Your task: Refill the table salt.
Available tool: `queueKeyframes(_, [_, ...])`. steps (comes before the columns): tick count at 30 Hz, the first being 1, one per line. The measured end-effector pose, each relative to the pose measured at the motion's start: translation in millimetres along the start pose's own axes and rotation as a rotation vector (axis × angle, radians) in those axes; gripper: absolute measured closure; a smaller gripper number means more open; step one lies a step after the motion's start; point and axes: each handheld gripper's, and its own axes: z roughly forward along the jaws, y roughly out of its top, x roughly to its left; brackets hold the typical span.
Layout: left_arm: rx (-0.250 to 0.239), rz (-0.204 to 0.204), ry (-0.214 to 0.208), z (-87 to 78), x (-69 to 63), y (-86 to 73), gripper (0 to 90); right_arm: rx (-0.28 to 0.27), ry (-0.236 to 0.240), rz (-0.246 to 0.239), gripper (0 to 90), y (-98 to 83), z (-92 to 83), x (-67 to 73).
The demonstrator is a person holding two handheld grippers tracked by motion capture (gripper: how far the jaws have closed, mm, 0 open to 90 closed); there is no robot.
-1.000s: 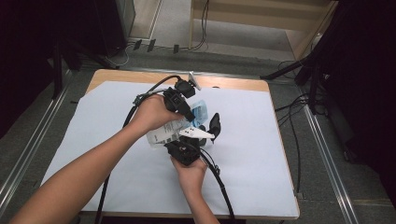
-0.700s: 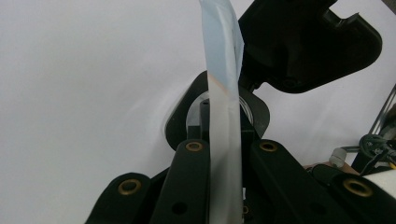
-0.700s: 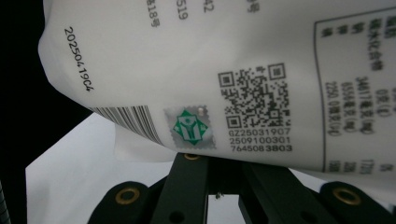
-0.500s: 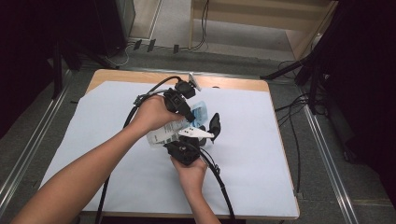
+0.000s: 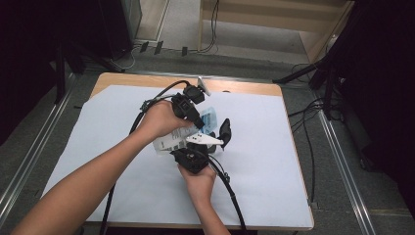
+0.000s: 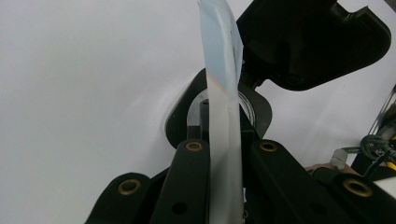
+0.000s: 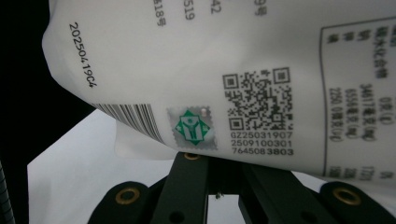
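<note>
1. The printed pouch (image 5: pixel 195 129) hangs above the middle of the white sheet (image 5: pixel 88 127), stretched between both grippers; its blue end (image 5: pixel 209 116) points toward one o'clock, its white barcode end (image 5: pixel 166 143) toward seven.
2. The left gripper (image 6: pixel 219 154) is clamped on the pouch's thin edge, the strip rising between its jaws; the right gripper (image 7: pixel 219 161) is clamped on the white printed end from six o'clock.
3. The person's left hand (image 5: pixel 159 120) comes in from eight o'clock, the right hand (image 5: pixel 198 178) from six.
4. Risk, as I judge it: both grips sit on narrow margins; an uneven pull could slip the film free or tear it crookedly, spilling the contents onto the sheet.
5. A black part (image 5: pixel 225 132) lies just beside at three o'clock; trailing cables (image 5: pixel 230 191) could snag.
</note>
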Motion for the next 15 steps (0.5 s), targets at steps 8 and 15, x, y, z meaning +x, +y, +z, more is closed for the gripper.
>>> queueKeyframes(8, [-0.004, 0.002, -0.003, -0.8, 0.9, 0.3, 89.9, -0.006, 0.006, 0.002, 90.0, 2.3, -0.5, 1.0])
queueKeyframes(15, [-0.007, 0.002, -0.006, -0.6, 1.4, -0.1, 89.9, -0.009, 0.004, 0.003, 90.0, 2.1, -0.1, 1.2])
